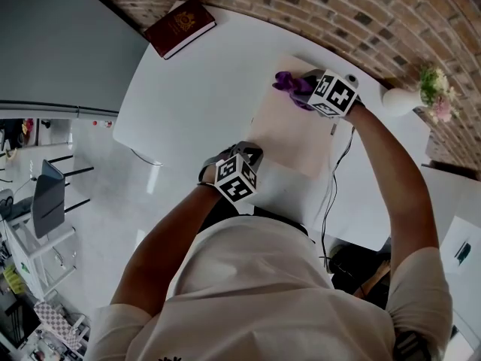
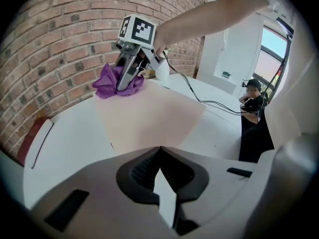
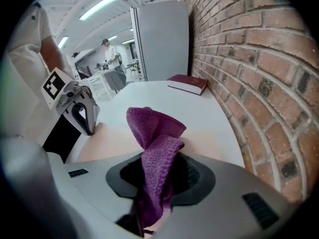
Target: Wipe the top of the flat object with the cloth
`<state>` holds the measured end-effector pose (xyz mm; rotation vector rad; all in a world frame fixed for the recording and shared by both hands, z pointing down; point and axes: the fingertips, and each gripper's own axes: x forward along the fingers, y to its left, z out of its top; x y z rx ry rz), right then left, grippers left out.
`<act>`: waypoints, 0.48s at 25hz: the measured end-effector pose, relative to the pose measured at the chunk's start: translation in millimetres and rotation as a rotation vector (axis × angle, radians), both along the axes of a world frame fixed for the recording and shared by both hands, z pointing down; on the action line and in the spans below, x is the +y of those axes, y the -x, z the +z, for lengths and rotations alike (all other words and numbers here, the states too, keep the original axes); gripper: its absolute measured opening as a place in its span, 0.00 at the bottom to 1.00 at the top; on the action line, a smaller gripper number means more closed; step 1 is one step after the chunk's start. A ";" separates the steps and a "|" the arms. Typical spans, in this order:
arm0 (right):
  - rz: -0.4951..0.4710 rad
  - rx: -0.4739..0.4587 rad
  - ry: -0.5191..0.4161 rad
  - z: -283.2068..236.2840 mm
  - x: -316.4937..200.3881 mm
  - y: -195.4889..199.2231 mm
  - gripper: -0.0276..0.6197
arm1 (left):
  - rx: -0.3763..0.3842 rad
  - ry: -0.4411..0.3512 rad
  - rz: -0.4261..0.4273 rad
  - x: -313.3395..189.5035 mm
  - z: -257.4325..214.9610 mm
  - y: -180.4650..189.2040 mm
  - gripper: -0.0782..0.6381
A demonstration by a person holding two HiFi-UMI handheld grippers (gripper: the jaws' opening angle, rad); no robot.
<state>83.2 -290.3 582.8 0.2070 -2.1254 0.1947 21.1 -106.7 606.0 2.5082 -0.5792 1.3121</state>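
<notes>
A flat beige board (image 1: 289,130) lies on the white table (image 1: 195,89). My right gripper (image 1: 302,89) is at the board's far end, shut on a bunched purple cloth (image 1: 288,82) that rests on the board's far edge. In the right gripper view the cloth (image 3: 155,138) sticks up out of the jaws over the board (image 3: 112,143). My left gripper (image 1: 250,152) is shut with nothing in it, its tips at the board's near left edge. The left gripper view shows the board (image 2: 149,118) ahead, with the right gripper (image 2: 125,83) and the cloth (image 2: 112,83) at its far end.
A dark red book (image 1: 180,25) lies at the table's far left corner. A white vase of flowers (image 1: 421,92) stands to the right by the brick wall (image 1: 361,13). A black cable (image 1: 334,179) runs off the table's near right edge.
</notes>
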 end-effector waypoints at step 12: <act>0.166 0.088 -0.150 0.5 -73.8 -32.1 0.26 | -0.018 -0.002 0.003 -0.9 1.6 -1.3 0.14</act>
